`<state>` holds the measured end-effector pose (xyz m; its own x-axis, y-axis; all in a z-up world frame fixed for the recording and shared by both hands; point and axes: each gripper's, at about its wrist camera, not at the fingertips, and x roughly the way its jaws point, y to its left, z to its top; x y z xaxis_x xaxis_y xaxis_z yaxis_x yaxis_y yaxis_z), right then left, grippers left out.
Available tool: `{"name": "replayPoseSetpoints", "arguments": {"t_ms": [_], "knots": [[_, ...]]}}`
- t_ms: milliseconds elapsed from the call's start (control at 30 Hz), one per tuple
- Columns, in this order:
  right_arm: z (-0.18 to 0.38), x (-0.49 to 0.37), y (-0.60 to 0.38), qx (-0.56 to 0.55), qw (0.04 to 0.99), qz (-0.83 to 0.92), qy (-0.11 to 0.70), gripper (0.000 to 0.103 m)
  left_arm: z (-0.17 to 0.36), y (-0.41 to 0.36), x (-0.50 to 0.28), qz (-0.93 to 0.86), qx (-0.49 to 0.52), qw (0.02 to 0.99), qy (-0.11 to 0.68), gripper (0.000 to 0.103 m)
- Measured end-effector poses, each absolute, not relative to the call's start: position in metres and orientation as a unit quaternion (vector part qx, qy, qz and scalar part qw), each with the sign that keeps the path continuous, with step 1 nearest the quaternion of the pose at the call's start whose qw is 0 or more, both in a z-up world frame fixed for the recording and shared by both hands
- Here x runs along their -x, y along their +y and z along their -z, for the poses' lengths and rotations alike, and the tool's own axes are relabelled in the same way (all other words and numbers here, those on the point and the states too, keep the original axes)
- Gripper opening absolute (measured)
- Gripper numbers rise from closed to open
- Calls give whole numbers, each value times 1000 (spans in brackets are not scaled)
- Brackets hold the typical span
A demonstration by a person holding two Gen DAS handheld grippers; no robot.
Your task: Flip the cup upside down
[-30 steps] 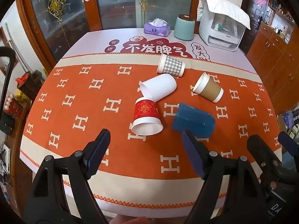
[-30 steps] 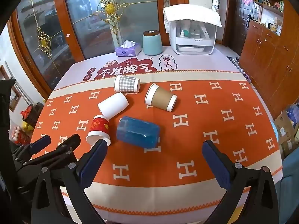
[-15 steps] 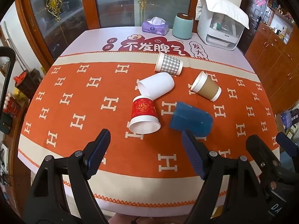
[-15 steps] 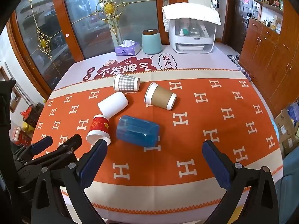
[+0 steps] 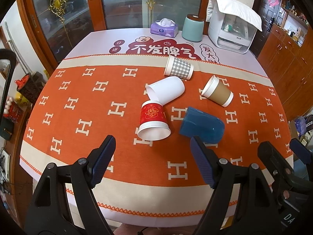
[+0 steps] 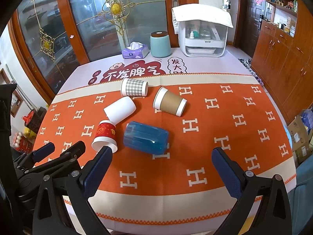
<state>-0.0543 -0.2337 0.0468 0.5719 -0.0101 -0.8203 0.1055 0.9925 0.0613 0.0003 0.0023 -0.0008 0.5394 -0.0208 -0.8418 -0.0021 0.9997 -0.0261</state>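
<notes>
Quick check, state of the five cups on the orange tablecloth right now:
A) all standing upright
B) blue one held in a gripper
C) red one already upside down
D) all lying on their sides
D. The red paper cup, plain white cup, grey checked cup, brown-sleeved cup and translucent blue plastic cup all lie sideways; both grippers are open and empty.

Five cups lie on their sides on the table [image 5: 78, 176]; checked cup [image 5: 179, 68] rearmost; plain cup [image 5: 166, 90] before it, touching patterned cup [image 5: 153, 121]; plastic cup [image 5: 202, 125] right of that; sleeved cup [image 5: 218, 93] behind it.
</notes>
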Motion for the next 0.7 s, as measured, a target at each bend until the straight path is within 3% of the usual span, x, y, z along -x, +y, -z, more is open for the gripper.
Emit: {"name": "replayPoseSetpoints", "arguments": {"t_ms": [700], "knots": [[-47, 53, -232, -51, 885, 33, 462, 103, 1, 2, -1, 4, 11, 877, 480, 77]]}}
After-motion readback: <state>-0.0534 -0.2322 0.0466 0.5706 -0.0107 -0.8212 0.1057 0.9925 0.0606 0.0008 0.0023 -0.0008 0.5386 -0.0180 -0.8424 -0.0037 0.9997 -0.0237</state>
